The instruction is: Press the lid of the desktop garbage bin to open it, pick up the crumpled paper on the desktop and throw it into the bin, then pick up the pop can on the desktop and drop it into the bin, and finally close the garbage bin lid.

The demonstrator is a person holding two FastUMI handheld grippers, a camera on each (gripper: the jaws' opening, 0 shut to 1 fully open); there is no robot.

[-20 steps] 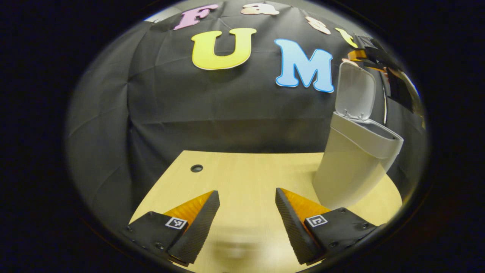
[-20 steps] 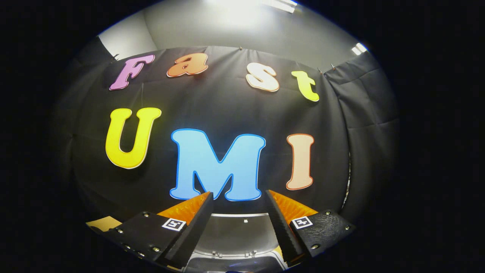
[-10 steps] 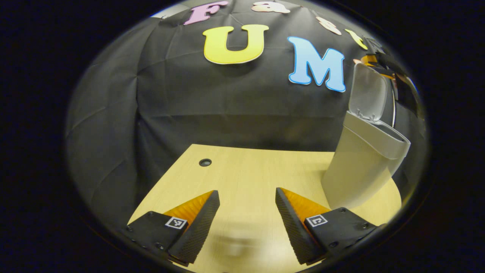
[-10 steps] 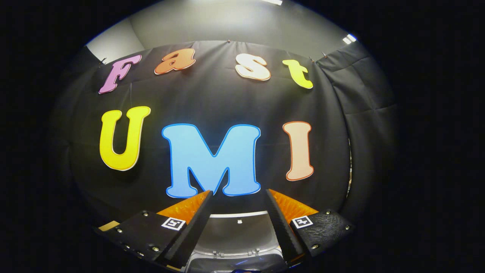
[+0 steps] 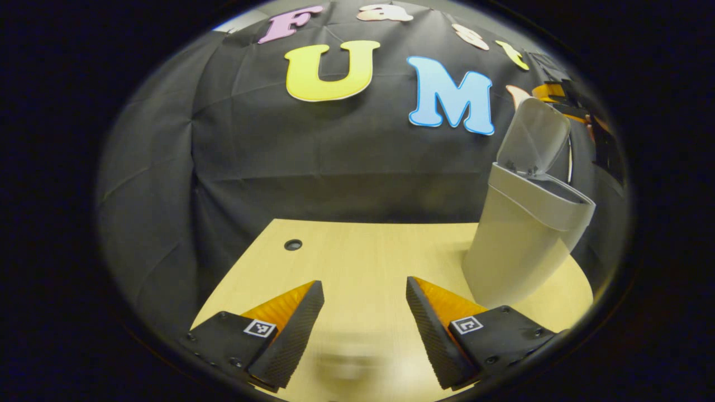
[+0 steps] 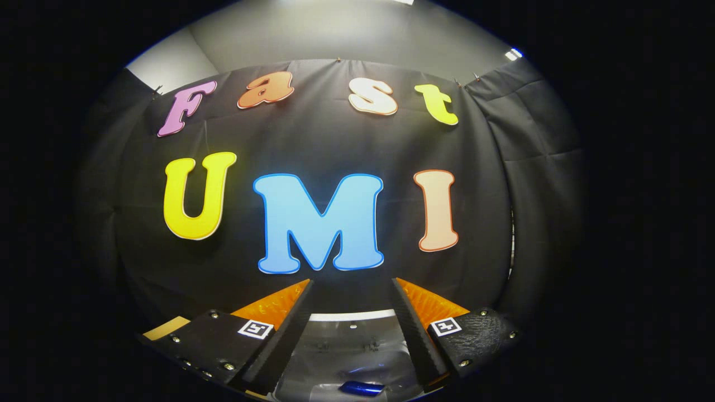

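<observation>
The left gripper (image 5: 364, 290) hangs low over the pale wooden counter (image 5: 357, 251) with its fingers (image 5: 296, 329) spread wide and nothing between them. On the counter to the right of this gripper, near the counter's right edge, stands the white desktop garbage bin (image 5: 516, 245), its lid (image 5: 533, 137) raised and tilted forward over the opening. A small dark round hole (image 5: 292, 244) sits in the counter toward its far left corner, well apart from the bin. The right gripper (image 6: 352, 290) is held above the bin with its fingers wide apart and gripping nothing; between and below them the lid (image 6: 349, 332) and the bin's inside show, and a blue pop can (image 6: 360, 388) lies down in the bin. Past the bin on its far right in the left gripper view, the right gripper (image 5: 558, 89) shows dimly, above the lid.
</observation>
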